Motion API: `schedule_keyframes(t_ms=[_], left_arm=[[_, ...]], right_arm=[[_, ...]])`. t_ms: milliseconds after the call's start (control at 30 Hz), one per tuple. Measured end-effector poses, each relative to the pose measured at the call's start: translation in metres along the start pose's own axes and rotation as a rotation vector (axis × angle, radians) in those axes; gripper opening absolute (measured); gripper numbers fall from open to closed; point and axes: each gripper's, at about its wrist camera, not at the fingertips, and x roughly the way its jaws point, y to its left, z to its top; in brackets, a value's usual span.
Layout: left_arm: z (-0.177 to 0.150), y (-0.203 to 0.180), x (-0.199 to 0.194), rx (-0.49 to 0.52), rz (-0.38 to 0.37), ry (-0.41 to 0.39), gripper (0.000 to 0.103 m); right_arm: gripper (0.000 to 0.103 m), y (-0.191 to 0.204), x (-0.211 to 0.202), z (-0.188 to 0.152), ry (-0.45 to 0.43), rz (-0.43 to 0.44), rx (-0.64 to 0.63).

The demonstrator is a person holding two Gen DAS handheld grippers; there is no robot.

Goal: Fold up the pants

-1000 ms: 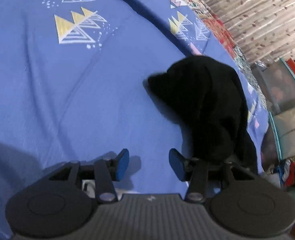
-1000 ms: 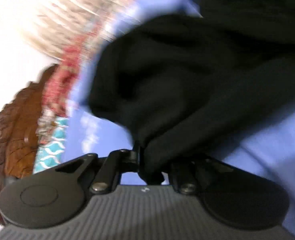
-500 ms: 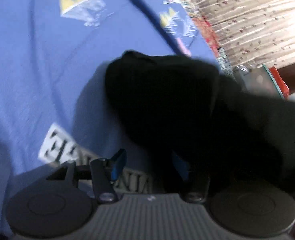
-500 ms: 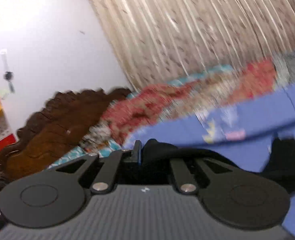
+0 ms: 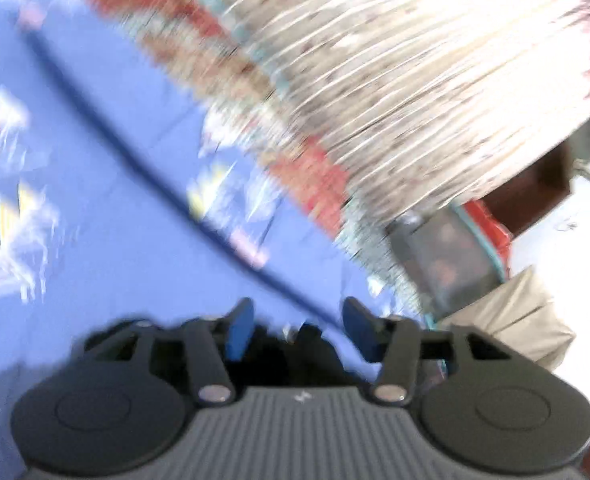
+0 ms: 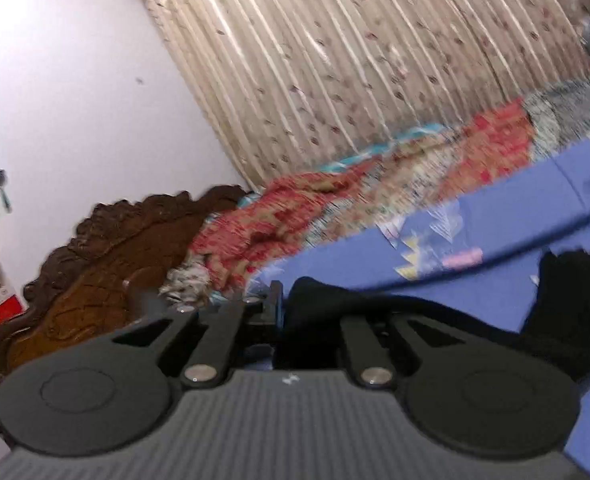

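Observation:
The black pants (image 6: pixel 567 300) hang over the blue patterned bed sheet (image 6: pixel 495 236). My right gripper (image 6: pixel 285 304) is shut on one bunched edge of them, and the cloth trails off to the right into a dark heap. In the blurred left wrist view my left gripper (image 5: pixel 297 330) is open, its blue pads (image 5: pixel 239 332) well apart. A bit of black pants cloth (image 5: pixel 307 340) shows low between its fingers, with neither pad pressing on it. That gripper is raised above the sheet (image 5: pixel 95 240).
A red patterned blanket (image 6: pixel 295 208) lies along the far side of the bed under a beige curtain (image 6: pixel 335 60). A carved wooden headboard (image 6: pixel 95 272) stands left. A clear bin with a teal rim (image 5: pixel 451 256) and a beige bag (image 5: pixel 507 316) sit beyond the bed.
The left view has swung up from the bed toward the curtain, and the pants no longer cover its right finger. The right gripper lifted the pants a second ago and has since stayed still.

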Motion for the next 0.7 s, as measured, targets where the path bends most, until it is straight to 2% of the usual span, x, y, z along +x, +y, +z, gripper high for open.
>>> schedule_keyframes(t_ms=[67,100,133,167,233,333,400,500,567,633,700], left_arm=[[-0.012,0.005,-0.02,0.071,0.05,-0.013,0.065],[-0.024,0.013,-0.027,0.12,0.096,0.017,0.066],[-0.035,0.026,-0.031,0.124,0.146,0.05,0.067],[-0.048,0.04,-0.035,0.108,0.188,0.093,0.067],[-0.073,0.077,-0.04,-0.005,0.239,0.192,0.067],[-0.105,0.125,-0.046,-0.27,0.233,0.286,0.067],[-0.125,0.136,-0.045,-0.374,0.226,0.325,0.07],[-0.141,0.127,-0.035,-0.377,0.232,0.344,0.087],[-0.146,0.12,-0.03,-0.403,0.196,0.345,0.1],[-0.142,0.108,-0.007,-0.448,0.138,0.362,0.1],[-0.146,0.101,0.012,-0.449,0.112,0.372,0.096]], right_arm=[[0.01,-0.017,0.015,-0.021,0.059,-0.08,0.012],[0.01,-0.025,0.022,-0.035,0.093,-0.132,0.004],[0.01,-0.035,0.029,-0.048,0.135,-0.183,0.002],[0.01,-0.045,0.036,-0.061,0.176,-0.227,0.015],[0.01,-0.065,0.04,-0.078,0.231,-0.252,0.091],[0.011,-0.085,0.034,-0.095,0.252,-0.238,0.209],[0.012,-0.088,0.03,-0.098,0.258,-0.245,0.213],[0.013,-0.09,0.023,-0.1,0.255,-0.243,0.221],[0.013,-0.09,0.018,-0.099,0.251,-0.246,0.229],[0.013,-0.088,0.015,-0.098,0.247,-0.248,0.237],[0.013,-0.087,0.011,-0.099,0.242,-0.246,0.235]])
